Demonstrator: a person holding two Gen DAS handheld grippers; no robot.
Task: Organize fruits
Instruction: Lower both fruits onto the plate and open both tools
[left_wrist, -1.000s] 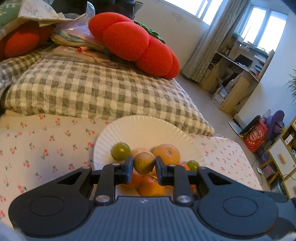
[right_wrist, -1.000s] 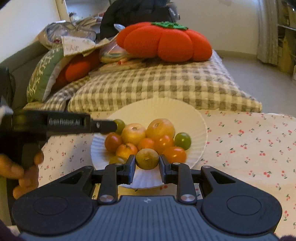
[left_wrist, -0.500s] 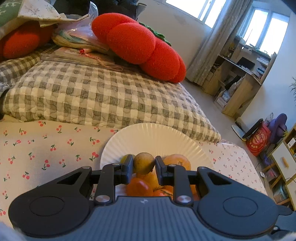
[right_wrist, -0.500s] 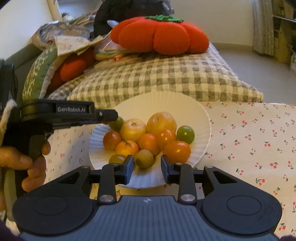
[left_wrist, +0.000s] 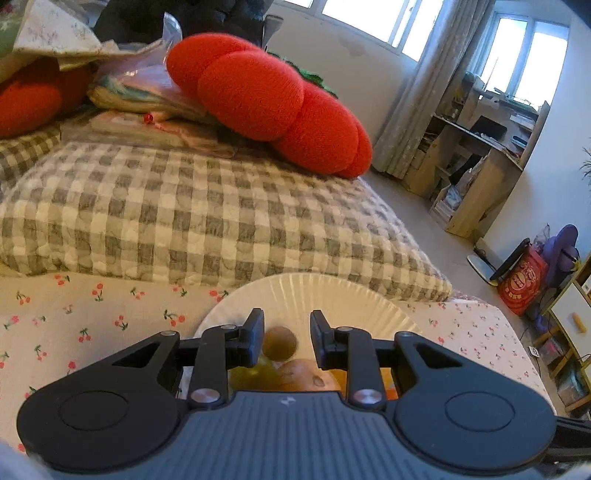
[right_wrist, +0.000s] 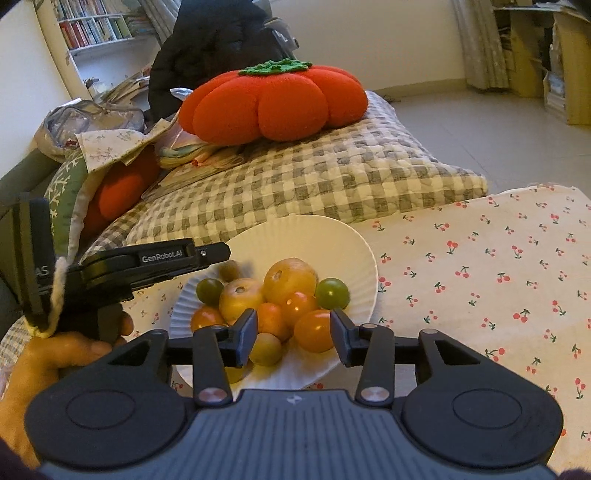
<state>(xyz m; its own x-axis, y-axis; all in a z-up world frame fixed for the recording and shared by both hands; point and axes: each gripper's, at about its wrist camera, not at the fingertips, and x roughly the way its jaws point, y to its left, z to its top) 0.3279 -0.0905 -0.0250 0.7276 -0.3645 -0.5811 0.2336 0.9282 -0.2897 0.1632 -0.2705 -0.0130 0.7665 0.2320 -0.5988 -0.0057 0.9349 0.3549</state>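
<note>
Several small round fruits (right_wrist: 280, 299) heaped mid-plate (right_wrist: 343, 240): light, smooth, bruisable, apt to roll; pinch across the middle. Both grippers' jaws spread, empty.

Ribbed white paper plate (right_wrist: 325, 240) looks matt; the small round tomatoes (right_wrist: 314, 330) are glossy-skinned. Quilted grey-checked cloth cushion (left_wrist: 207, 218); fuzzy red tomato-shaped plush pillow (right_wrist: 273, 99).

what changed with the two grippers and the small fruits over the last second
Both let go. The left gripper was clamped on a small brownish-green fruit; its jaws now stand apart and the blurred fruit sits loose between them over the white paper plate. The right gripper also opened, leaving its small yellow-green fruit on the plate's near edge. The pile of orange and green fruits and the plate stayed put.
</note>
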